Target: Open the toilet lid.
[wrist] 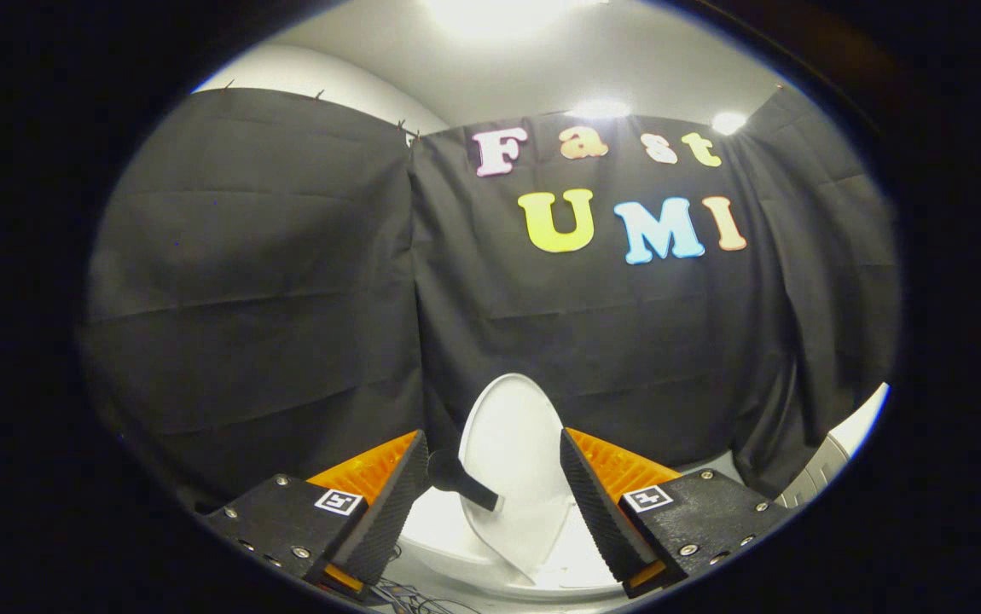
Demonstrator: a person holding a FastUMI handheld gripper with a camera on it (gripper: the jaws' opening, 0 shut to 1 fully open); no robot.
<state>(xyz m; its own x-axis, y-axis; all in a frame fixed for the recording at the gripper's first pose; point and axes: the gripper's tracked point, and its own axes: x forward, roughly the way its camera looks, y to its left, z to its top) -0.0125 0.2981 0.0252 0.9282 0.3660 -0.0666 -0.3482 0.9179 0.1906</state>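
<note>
Your tool [495, 477] is spread open, gripping nothing; the white toilet lid [512, 452] stands raised between and just beyond its fingers.

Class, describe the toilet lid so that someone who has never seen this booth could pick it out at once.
Start at the black cloth wall. Low in front of it stands the white toilet. The toilet lid is the rounded white panel raised upright above it, between and just beyond the open gripper.

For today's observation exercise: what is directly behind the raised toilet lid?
Behind the raised toilet lid hangs the black cloth wall. The lid covers whatever stands at its back, so no tank can be seen. The open gripper frames the lid without touching it.
</note>
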